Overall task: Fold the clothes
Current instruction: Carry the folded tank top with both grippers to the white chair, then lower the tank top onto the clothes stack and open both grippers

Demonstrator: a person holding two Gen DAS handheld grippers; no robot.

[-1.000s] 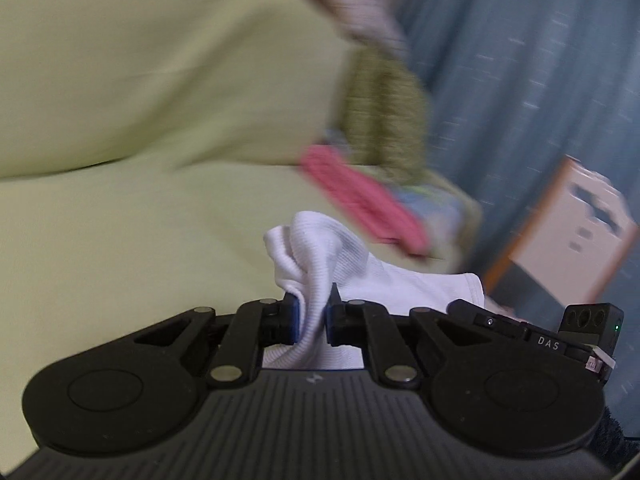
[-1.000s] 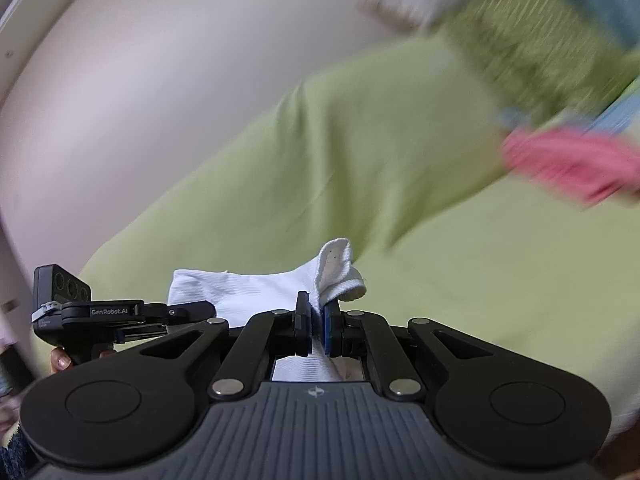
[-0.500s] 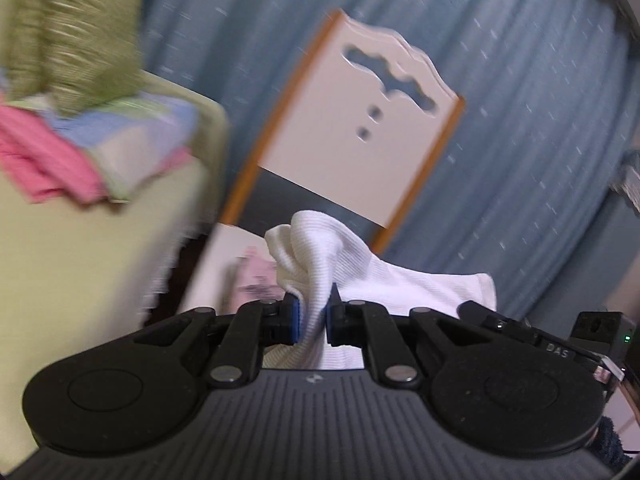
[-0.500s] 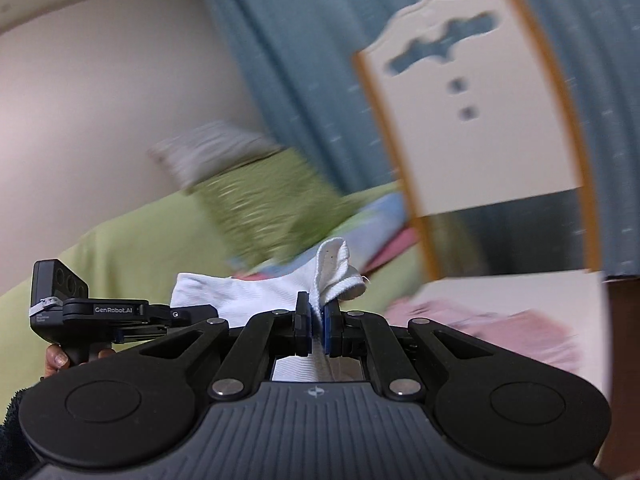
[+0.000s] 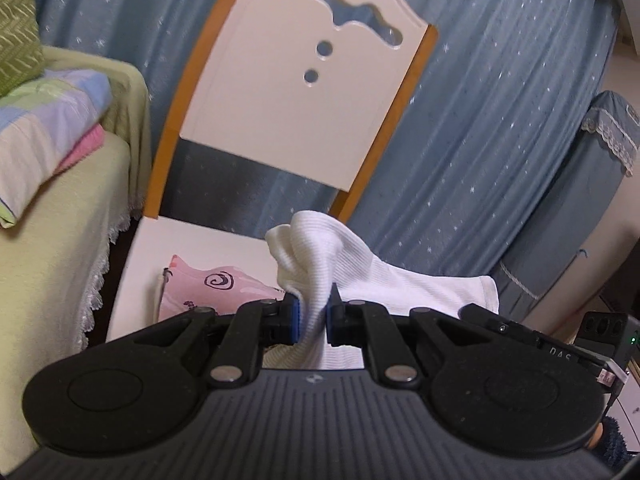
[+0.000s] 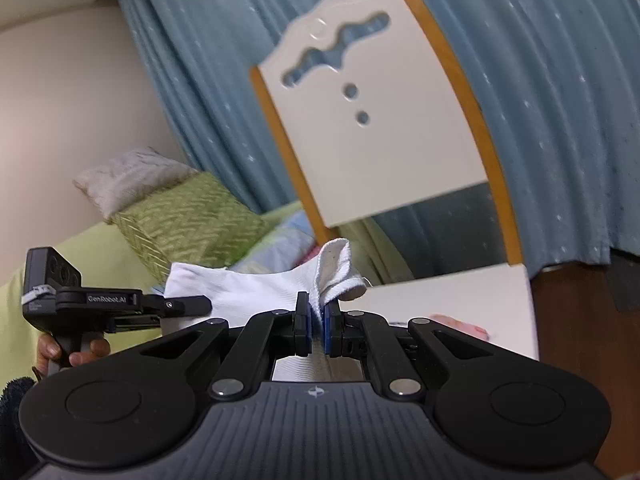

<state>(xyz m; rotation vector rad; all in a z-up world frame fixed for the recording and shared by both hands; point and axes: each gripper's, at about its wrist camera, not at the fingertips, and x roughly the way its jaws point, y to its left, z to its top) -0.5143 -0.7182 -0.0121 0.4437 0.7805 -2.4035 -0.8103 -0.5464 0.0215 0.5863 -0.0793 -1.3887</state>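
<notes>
A white ribbed garment (image 5: 400,284) hangs stretched in the air between my two grippers. My left gripper (image 5: 312,322) is shut on one bunched end of it. My right gripper (image 6: 318,322) is shut on the other end (image 6: 336,268). In the right wrist view the left gripper's body (image 6: 100,300) shows at the left, with a hand under it. Below the garment is a white chair seat (image 5: 192,248) with a folded pink patterned cloth (image 5: 208,288) lying on it.
The chair's white backrest with orange edges (image 5: 304,76) stands in front of a blue starred curtain (image 5: 500,140). At the left is a green-covered bed (image 5: 48,248) with folded pastel bedding (image 5: 48,128) and a green pillow (image 6: 188,220).
Both grippers have swung, with the white garment held between them, from over the green bed to the white chair. The grip on the garment has not changed.
</notes>
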